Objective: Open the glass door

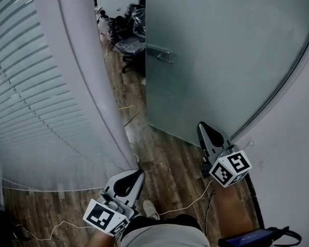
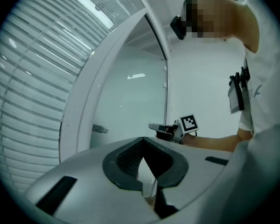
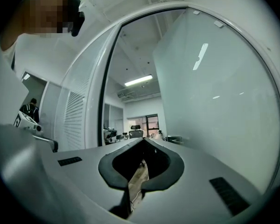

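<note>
The frosted glass door [image 1: 221,60] stands swung open, its metal handle [image 1: 159,53] on the edge nearest the doorway. My right gripper [image 1: 201,125] is shut and empty. It hovers low by the door's bottom edge, well away from the handle. My left gripper [image 1: 140,172] is shut with nothing in it, beside the foot of the white door frame [image 1: 87,76]. In the right gripper view the right gripper [image 3: 142,140] points along the glass door [image 3: 214,101] toward the open doorway. In the left gripper view the left gripper [image 2: 142,139] faces the glass door [image 2: 130,106], its handle [image 2: 99,129] and the right gripper [image 2: 154,126].
A wall of slatted blinds [image 1: 26,96] fills the left. Office chairs and black bags [image 1: 129,30] stand beyond the doorway. A thin cable [image 1: 188,205] trails over the wood floor near a shoe [image 1: 149,207]. A white wall [image 1: 293,158] closes the right side.
</note>
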Tool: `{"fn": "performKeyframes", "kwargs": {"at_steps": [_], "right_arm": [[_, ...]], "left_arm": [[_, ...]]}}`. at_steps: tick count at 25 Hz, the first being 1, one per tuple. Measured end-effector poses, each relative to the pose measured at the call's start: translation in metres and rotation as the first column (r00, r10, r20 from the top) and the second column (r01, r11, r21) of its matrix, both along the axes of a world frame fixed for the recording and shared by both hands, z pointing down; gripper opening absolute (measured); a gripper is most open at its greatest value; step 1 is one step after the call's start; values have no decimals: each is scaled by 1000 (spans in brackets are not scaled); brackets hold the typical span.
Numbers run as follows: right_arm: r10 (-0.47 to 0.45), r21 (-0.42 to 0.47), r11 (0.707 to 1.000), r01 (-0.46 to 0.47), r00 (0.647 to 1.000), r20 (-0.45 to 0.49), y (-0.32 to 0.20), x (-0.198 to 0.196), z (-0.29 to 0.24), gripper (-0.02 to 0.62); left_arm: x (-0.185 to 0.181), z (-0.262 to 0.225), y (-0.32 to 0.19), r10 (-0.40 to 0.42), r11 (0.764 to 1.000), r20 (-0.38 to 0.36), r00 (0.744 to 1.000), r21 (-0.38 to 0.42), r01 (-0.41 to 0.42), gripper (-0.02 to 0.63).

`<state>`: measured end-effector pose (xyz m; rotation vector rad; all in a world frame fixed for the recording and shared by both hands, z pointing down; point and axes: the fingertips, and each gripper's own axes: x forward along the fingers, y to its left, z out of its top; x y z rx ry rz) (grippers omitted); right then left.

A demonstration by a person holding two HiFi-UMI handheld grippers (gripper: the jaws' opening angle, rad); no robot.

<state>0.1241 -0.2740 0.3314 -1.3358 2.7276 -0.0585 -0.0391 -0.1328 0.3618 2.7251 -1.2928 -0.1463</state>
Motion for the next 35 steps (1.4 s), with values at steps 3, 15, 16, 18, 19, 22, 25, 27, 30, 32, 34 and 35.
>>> {"fn": "performKeyframes", "kwargs": {"at_steps": [3, 15, 16, 18, 19, 22, 25, 27, 30, 32, 34, 35], "right_arm": [[8, 9, 1000, -8, 1000, -8, 31, 10, -1, 2], [47, 51, 998, -45, 999, -23, 179, 68, -20, 2], [50, 55, 997, -48, 999, -22, 193, 72, -23, 2], [61, 68, 996, -60, 998, -6, 219, 82, -30, 2], [68, 75, 995, -69, 998, 8, 230, 87, -32, 2], [83, 87, 993, -86, 996, 31, 259, 103, -30, 2], [93, 106, 990, -95, 995, 28, 287, 112, -33, 2], [101, 123, 987, -102, 995, 16, 305, 111, -40, 2], [120, 146, 983, -116, 993, -21, 332, 112, -49, 2], [138, 158, 979, -130, 990, -36, 346, 116, -53, 2], [158, 163, 975, -149, 987, -40, 355, 120, -55, 0], [169, 162, 974, -161, 985, -39, 358, 122, -55, 0]], "left_arm": [[5, 1, 15, 1, 1000, -6, 1000, -2, -1, -2], [38, -12, 104, -8, 1000, -1, 1000, -20, 8, -2], [39, -14, 113, -9, 1000, 3, 1000, -24, 9, -2], [43, -18, 130, -10, 1000, 10, 1000, -26, 11, -2], [45, -20, 136, -9, 1000, 13, 1000, -26, 9, -2], [56, -18, 156, 2, 1000, 31, 1000, -28, -2, -2], [64, -19, 176, 12, 1000, 42, 999, -29, -11, -2], [64, -25, 186, 19, 1000, 45, 999, -26, -18, -2], [66, -34, 197, 39, 999, 44, 998, -16, -39, -2], [68, -38, 201, 49, 999, 45, 998, -6, -49, -2], [70, -42, 203, 58, 998, 49, 997, 3, -58, -2], [70, -43, 205, 64, 998, 51, 997, 7, -65, -2]]}}
